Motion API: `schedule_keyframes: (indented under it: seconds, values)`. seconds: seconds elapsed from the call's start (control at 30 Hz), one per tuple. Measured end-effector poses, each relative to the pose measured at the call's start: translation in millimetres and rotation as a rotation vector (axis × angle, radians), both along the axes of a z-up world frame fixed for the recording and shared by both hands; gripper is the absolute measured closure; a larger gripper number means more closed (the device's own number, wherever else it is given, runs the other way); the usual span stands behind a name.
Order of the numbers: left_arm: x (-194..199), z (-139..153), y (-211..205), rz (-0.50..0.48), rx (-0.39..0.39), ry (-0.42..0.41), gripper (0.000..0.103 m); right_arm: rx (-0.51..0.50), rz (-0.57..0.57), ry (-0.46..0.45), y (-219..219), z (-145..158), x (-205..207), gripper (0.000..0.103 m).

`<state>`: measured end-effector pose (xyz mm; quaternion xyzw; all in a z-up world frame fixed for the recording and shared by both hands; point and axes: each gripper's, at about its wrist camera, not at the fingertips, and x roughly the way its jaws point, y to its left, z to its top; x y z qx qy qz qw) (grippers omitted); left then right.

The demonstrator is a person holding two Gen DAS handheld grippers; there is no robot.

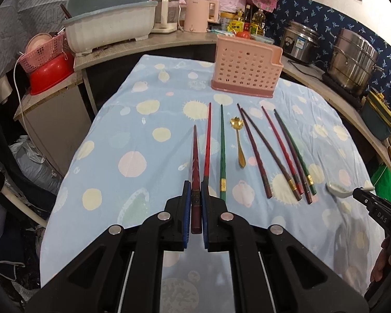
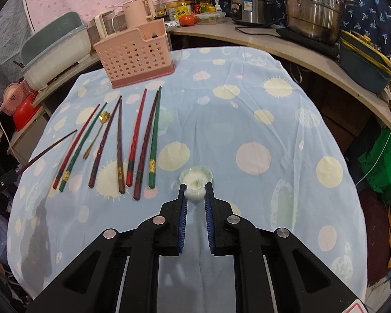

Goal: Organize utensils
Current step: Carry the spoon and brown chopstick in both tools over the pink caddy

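Note:
My left gripper (image 1: 195,185) is shut on the thick end of a dark maroon chopstick (image 1: 195,156), whose tip points away over the cloth. In the right wrist view this chopstick (image 2: 49,147) hangs tilted above the table's left side. A white ceramic spoon (image 2: 196,180) with a green pattern is held by its handle in my right gripper (image 2: 196,189), which is shut on it. Several red, green and brown chopsticks (image 1: 258,151) and a small gold spoon (image 1: 239,140) lie in a row on the cloth. The pink perforated utensil holder (image 1: 245,70) stands at the table's far edge.
A blue spotted tablecloth (image 2: 247,130) covers the table. Behind it a counter carries a dish drainer (image 1: 109,26), a pink kettle (image 1: 200,13), bottles and steel pots (image 1: 352,60). A red bowl and pink basket (image 1: 47,60) sit at the left.

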<state>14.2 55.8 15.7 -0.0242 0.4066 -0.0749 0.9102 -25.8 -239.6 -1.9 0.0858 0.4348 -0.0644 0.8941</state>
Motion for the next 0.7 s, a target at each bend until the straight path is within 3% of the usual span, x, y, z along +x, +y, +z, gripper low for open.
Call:
schedule_keyframes:
  seconds: [0.43, 0.7]
  values:
    - [24.4, 54.4, 2.8, 0.008, -0.012, -0.095, 0.096, -0.009, 0.038, -0.073, 4.5, 45.0, 27.3, 0.091]
    - [62.2, 96.0, -6.6, -0.026, -0.016, -0.158, 0.096, -0.007, 0.069, -0.119, 3.5, 77.9, 68.3, 0.091]
